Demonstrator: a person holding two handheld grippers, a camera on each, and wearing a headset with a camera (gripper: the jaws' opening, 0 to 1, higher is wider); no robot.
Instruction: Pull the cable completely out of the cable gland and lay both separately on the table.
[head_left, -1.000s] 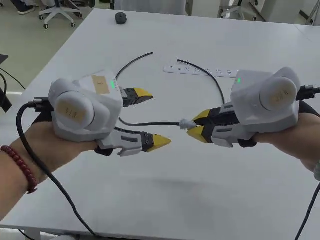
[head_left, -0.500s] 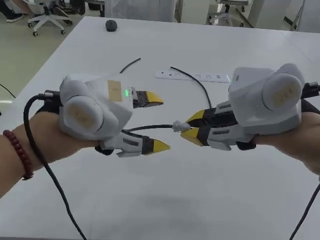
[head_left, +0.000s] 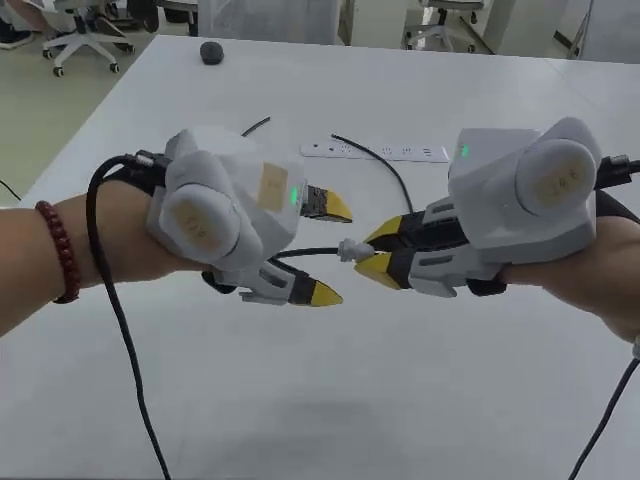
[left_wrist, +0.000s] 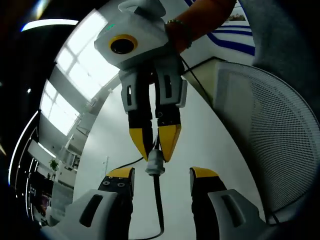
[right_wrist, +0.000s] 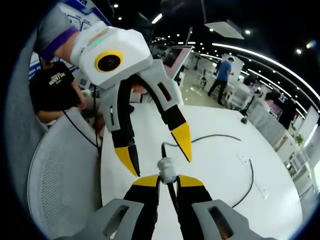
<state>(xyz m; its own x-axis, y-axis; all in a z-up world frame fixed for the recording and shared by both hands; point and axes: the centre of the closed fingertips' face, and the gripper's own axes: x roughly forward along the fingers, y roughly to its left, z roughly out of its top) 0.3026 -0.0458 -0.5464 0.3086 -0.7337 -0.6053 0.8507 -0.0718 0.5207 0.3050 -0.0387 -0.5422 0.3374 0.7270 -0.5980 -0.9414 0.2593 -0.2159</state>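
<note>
My right gripper (head_left: 372, 250) is shut on a small white cable gland (head_left: 349, 250), held above the white table (head_left: 420, 360). A black cable (head_left: 305, 252) leaves the gland to the left and passes between the yellow tips of my left gripper (head_left: 330, 250), which stands open around it without touching. In the left gripper view the gland (left_wrist: 155, 165) sits just past my open left gripper (left_wrist: 161, 175), with the cable (left_wrist: 158, 202) in the gap. In the right gripper view the gland (right_wrist: 167, 170) is pinched by my right gripper (right_wrist: 169, 181).
A white power strip (head_left: 375, 152) with its own black lead lies behind the grippers. A dark round object (head_left: 210, 52) sits at the table's far end. Office chairs stand beyond the table. A mesh chair back (left_wrist: 265, 140) is close by.
My left gripper has moved right, closer to the right gripper, so its open jaws now straddle the cable near the gland. The right gripper keeps hold of the gland.
</note>
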